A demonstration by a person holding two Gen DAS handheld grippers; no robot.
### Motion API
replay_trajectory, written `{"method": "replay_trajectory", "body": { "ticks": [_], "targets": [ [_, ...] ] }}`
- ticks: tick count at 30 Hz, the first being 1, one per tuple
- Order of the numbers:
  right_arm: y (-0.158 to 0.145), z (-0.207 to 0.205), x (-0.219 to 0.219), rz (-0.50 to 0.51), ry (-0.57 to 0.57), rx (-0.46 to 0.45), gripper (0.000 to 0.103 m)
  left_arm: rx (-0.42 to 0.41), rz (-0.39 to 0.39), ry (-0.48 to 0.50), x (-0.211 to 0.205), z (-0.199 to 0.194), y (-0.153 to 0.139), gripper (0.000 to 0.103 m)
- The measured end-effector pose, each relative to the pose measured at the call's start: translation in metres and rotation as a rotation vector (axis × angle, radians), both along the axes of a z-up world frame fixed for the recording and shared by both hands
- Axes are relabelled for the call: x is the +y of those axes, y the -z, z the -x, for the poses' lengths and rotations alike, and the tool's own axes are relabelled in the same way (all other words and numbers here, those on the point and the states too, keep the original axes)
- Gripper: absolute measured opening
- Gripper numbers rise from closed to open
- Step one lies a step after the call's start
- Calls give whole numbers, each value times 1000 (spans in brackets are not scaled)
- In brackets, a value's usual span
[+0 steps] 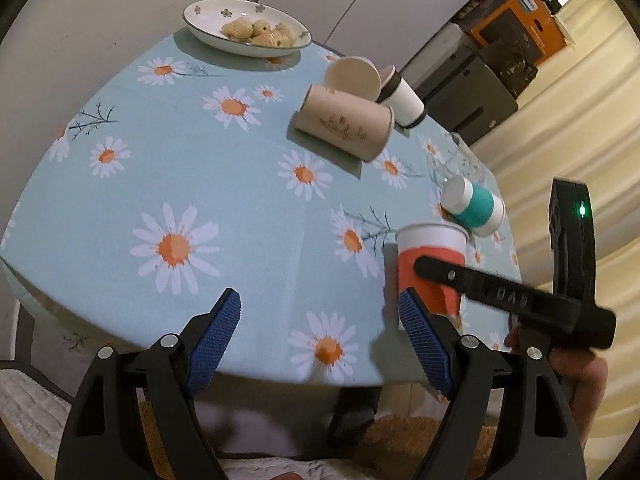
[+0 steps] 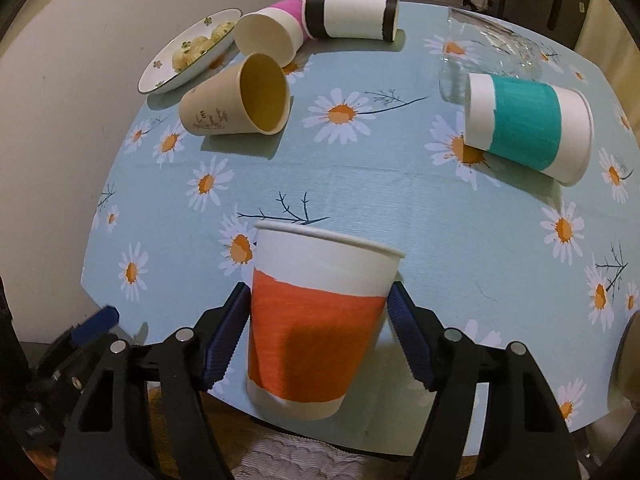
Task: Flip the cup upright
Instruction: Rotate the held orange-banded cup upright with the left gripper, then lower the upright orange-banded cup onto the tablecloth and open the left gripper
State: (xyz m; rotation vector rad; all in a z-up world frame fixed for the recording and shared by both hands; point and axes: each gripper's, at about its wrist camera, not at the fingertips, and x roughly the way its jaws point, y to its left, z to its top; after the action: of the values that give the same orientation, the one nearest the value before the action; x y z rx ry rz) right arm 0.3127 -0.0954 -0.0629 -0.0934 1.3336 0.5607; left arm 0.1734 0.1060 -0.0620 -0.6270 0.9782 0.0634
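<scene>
An orange-banded white paper cup (image 2: 320,316) stands upright, mouth up, near the table's front edge. My right gripper (image 2: 318,312) has its blue pads on both sides of the cup and grips it. In the left wrist view the same cup (image 1: 430,264) stands at the right, with the right gripper's black finger (image 1: 472,280) across it. My left gripper (image 1: 320,320) is open and empty, hovering over the front edge left of the cup.
On the daisy tablecloth (image 2: 360,184) several cups lie on their sides: a teal one (image 2: 524,124), a beige one (image 2: 240,100), a pink one (image 2: 272,32), a black-banded one (image 2: 352,12). A glass (image 2: 488,48) lies behind the teal cup. A plate of biscuits (image 2: 188,52) sits far left.
</scene>
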Motion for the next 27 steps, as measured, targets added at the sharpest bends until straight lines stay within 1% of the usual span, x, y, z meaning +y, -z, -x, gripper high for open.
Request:
{"method": "replay_trajectory", "body": {
  "ticks": [3, 5, 7, 9, 11, 13, 16, 22, 27],
  "targets": [
    [0, 0, -1, -5, -4, -2, 69, 2, -1, -1, 1, 0, 5, 79],
    [-2, 0, -3, -9, -3, -7, 69, 7, 12, 0, 2, 1, 9, 79],
    [-6, 2, -4, -11, -6, -30, 69, 2, 20, 2, 3, 1, 10, 79],
    [-9, 3, -5, -20, -12, -47, 69, -1, -1, -5, 5, 1, 10, 79],
    [-14, 7, -7, -29, -18, -84, 69, -1, -15, -11, 8, 2, 9, 79],
    [-20, 14, -6, -22, -36, -153, 69, 7, -44, -28, 11, 2, 10, 79],
    [-31, 26, -7, -20, -59, -268, 69, 0, -33, -28, 13, 2, 10, 79],
    [-40, 46, -7, -32, -80, -384, 69, 0, -53, -35, 14, -2, 11, 79],
    [-55, 67, -5, -57, -102, -536, 69, 0, -67, -73, 23, -3, 12, 79]
  ]
}}
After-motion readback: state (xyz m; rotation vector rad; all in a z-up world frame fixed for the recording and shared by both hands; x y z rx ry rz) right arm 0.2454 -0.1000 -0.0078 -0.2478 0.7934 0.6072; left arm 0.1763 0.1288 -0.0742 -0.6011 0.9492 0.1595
